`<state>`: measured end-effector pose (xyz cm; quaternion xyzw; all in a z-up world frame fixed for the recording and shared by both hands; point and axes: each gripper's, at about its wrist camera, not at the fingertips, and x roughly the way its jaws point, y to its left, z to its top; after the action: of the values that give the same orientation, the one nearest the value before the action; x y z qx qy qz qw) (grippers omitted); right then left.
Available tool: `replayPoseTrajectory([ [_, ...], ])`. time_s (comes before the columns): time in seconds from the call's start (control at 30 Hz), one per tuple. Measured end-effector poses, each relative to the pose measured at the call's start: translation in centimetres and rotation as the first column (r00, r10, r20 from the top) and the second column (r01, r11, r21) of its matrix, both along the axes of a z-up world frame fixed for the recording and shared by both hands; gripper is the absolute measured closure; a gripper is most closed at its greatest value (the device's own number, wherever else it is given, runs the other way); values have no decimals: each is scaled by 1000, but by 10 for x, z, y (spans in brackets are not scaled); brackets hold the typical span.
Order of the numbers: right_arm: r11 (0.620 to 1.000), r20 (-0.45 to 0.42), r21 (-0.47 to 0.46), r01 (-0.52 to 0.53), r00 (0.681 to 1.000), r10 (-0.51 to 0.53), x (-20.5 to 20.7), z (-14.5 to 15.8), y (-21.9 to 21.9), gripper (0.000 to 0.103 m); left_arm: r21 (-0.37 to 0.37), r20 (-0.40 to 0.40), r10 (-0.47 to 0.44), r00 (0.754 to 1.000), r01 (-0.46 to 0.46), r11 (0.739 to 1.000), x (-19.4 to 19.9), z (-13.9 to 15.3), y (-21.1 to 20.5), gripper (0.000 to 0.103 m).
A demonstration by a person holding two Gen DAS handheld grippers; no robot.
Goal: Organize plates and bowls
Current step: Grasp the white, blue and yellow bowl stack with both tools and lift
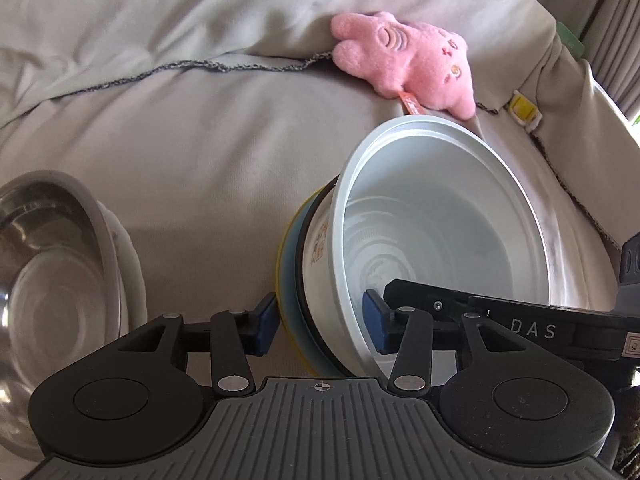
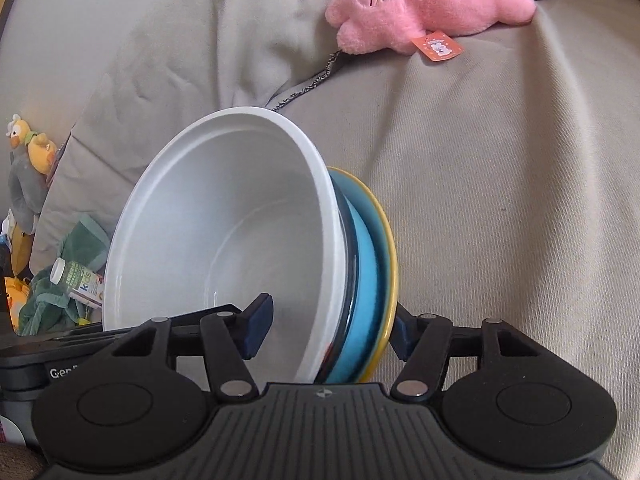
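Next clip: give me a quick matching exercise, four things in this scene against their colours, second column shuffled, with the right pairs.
Things:
1. Plush toy
2. Top bowl of the held stack
3. Plate rim under the stack
4. Bowl off to the side

Colours:
A. Bare metal
B. Yellow
C. Pink
D. White

Pairs: 1-C, 2-D, 3-B, 4-A

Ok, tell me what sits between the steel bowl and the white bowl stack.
Left wrist view: only bare beige cover lies between the steel bowl and the white bowl.
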<state>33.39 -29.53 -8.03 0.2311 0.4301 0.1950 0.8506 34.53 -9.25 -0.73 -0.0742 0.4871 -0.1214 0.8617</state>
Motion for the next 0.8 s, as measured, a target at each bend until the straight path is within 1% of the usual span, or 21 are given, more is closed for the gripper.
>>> replayPoseTrajectory([
  [0.1,999,29,-43,2,1000,-1,0,3,4,42,-5,18,19,1000,-19,1000,7,0,3,55],
  [0.2,994,105,-106,23,994,-12,-11,6,3,41,-20,26,14,1000,-13,1000,5,2,2,55],
  [0.23,993,135,-115,36,991,-20,-17,7,0,35,-23,29,8,1000,-7,1000,4,3,2,55],
  [0.27,992,167,-112,53,985,-34,-23,8,-5,26,-21,33,4,999,-4,1000,3,5,2,56],
  [0.33,993,202,-90,76,978,-57,-32,8,-16,18,-6,48,3,999,-3,1000,1,7,-1,56],
  [0.4,996,194,-51,73,979,-61,-35,3,-26,18,-1,55,8,998,-8,1000,0,6,-1,56],
  [0.47,999,161,5,53,985,-53,-33,-4,-36,11,-8,58,18,998,-17,1000,0,5,0,56],
  [0.5,998,130,34,48,990,-52,-31,-9,-40,9,-11,59,21,998,-20,1000,-1,5,0,56],
  [0.57,995,62,85,45,997,-51,-25,-20,-47,0,-18,53,29,998,-28,999,-1,4,0,55],
  [0.6,992,42,119,42,998,-47,-23,-25,-51,0,-17,53,31,998,-30,999,-1,3,-1,55],
  [0.63,990,41,135,40,998,-46,-23,-27,-53,0,-11,53,30,998,-30,999,-2,3,-2,55],
  [0.7,992,42,124,24,999,-29,-23,-26,-52,0,-10,50,29,998,-29,1000,-3,2,-2,55],
  [0.8,992,37,126,22,999,-27,-25,-27,-48,0,-42,28,42,999,-41,998,-6,1,4,55],
])
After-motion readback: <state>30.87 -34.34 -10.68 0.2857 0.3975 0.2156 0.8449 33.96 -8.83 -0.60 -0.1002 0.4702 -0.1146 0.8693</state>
